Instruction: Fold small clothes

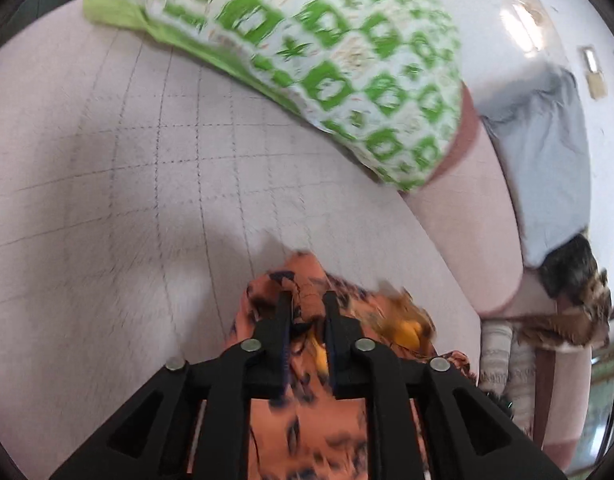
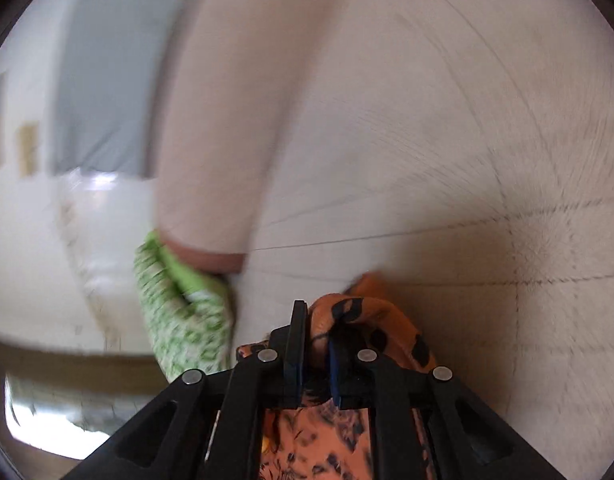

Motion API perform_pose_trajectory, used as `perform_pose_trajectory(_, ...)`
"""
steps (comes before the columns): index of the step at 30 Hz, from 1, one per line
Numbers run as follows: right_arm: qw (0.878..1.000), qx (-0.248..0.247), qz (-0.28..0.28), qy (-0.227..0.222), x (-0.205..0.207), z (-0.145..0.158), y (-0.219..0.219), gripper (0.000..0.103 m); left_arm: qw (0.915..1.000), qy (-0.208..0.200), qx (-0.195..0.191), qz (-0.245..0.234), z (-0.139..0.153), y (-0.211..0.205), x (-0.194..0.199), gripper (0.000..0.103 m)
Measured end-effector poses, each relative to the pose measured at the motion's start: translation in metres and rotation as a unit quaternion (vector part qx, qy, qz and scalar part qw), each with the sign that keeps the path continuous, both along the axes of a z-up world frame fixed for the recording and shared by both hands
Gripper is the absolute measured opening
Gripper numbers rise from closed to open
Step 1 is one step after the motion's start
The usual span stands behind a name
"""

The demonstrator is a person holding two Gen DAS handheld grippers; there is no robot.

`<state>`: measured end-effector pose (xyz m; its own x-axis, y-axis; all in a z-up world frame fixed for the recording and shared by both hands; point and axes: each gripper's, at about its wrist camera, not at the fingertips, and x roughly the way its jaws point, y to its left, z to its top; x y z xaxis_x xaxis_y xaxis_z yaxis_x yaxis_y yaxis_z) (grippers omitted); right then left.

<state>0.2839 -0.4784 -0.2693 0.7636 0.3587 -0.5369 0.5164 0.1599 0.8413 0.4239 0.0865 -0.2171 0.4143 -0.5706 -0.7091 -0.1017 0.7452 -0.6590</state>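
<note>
An orange garment (image 1: 307, 432) with dark blotches and a yellow patch hangs bunched in both grippers above a pale checked bed cover (image 1: 127, 168). My left gripper (image 1: 307, 300) is shut on a fold of it. My right gripper (image 2: 319, 320) is shut on another fold of the same orange garment (image 2: 371, 320). A green-and-white patterned garment (image 1: 327, 64) lies folded at the far edge of the cover; it also shows in the right wrist view (image 2: 179, 312) at the left. Both views are motion-blurred.
A grey cloth (image 1: 547, 168) and a dark brown patterned cloth (image 1: 575, 300) lie over the cover's right edge. Beyond the edge is glossy white floor (image 1: 527, 8). The checked cover (image 2: 467, 160) fills the right wrist view.
</note>
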Motion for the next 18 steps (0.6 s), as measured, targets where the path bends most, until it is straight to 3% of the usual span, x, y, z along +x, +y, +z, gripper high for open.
perform_pose_trajectory(3, 0.998, 0.048, -0.012, -0.025, 0.001, -0.027, -0.012, 0.011, 0.9976, -0.034, -0.041, 0.043, -0.007, 0.015, -0.002, 0.024)
perform_pose_trajectory(7, 0.996, 0.043, 0.001, -0.076, -0.011, -0.014, -0.020, 0.011, 0.9856, -0.124, -0.045, 0.106, 0.024, 0.042, -0.034, 0.040)
perform_pose_trajectory(9, 0.995, 0.022, 0.010, -0.097, -0.019, 0.004, -0.020, 0.011, 0.9789, -0.151, -0.025, 0.135, 0.043, 0.050, -0.055, 0.053)
perform_pose_trajectory(11, 0.993, 0.002, 0.016, -0.113, -0.024, 0.022, -0.015, 0.013, 0.9781, -0.158, 0.021, 0.134, 0.059, 0.041, -0.082, 0.056)
perform_pose_trajectory(13, 0.993, -0.030, 0.021, -0.115, -0.029, 0.042, -0.006, 0.025, 0.9818, -0.153, 0.051, 0.100, 0.061, 0.020, -0.107, 0.056)
perform_pose_trajectory(14, 0.992, -0.038, 0.021, -0.116, -0.030, 0.047, -0.003, 0.046, 0.9828, -0.153, 0.059, 0.086, 0.058, 0.008, -0.122, 0.056)
perform_pose_trajectory(15, 0.992, -0.045, 0.013, -0.120, -0.037, 0.054, -0.001, 0.083, 0.9833, -0.153, 0.062, 0.075, 0.053, -0.005, -0.135, 0.056)
perform_pose_trajectory(16, 0.991, -0.048, -0.006, -0.127, -0.045, 0.058, 0.000, 0.092, 0.9837, -0.154, 0.063, 0.069, 0.047, -0.016, -0.144, 0.056)
perform_pose_trajectory(18, 0.986, -0.063, -0.047, -0.149, -0.061, 0.071, 0.006, 0.095, 0.9835, -0.148, 0.082, 0.064, 0.028, -0.038, -0.160, 0.056)
